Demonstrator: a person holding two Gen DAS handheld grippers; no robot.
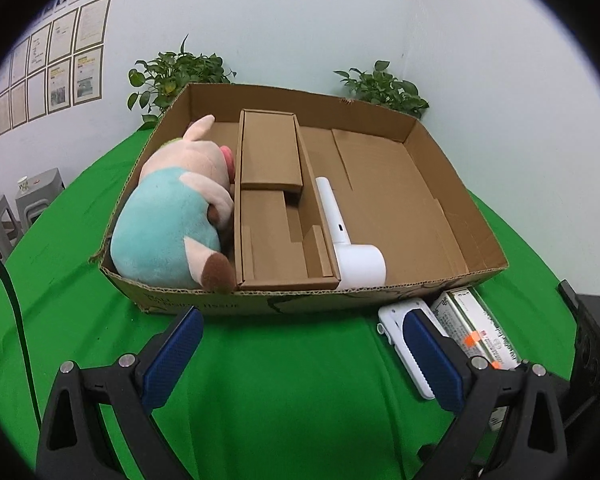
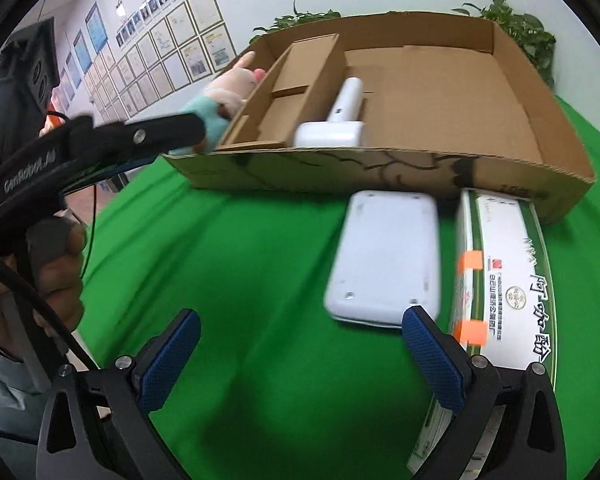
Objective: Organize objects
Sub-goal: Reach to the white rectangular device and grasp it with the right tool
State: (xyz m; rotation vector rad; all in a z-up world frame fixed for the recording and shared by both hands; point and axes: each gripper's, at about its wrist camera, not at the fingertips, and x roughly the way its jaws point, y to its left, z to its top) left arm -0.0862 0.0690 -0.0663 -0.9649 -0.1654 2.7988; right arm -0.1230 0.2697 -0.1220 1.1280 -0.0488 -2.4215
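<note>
Green cloth covers the surface, where a shallow brown cardboard tray stands. Inside it, a pink-and-teal plush pig fills the left end, its face half hidden behind a cardboard insert; a white handheld device lies beside that insert. In front of the tray, a flat white plastic case, blurred, lies just beside a green-and-white printed carton cut off below. Left tongs and right tongs both gape wide, empty.

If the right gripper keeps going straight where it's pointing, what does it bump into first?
Probably the flat white device on the green cloth. It lies just ahead of the open right gripper, a bit toward its right finger. Beyond it is the cardboard box wall. Depth is hard to judge here.
</note>
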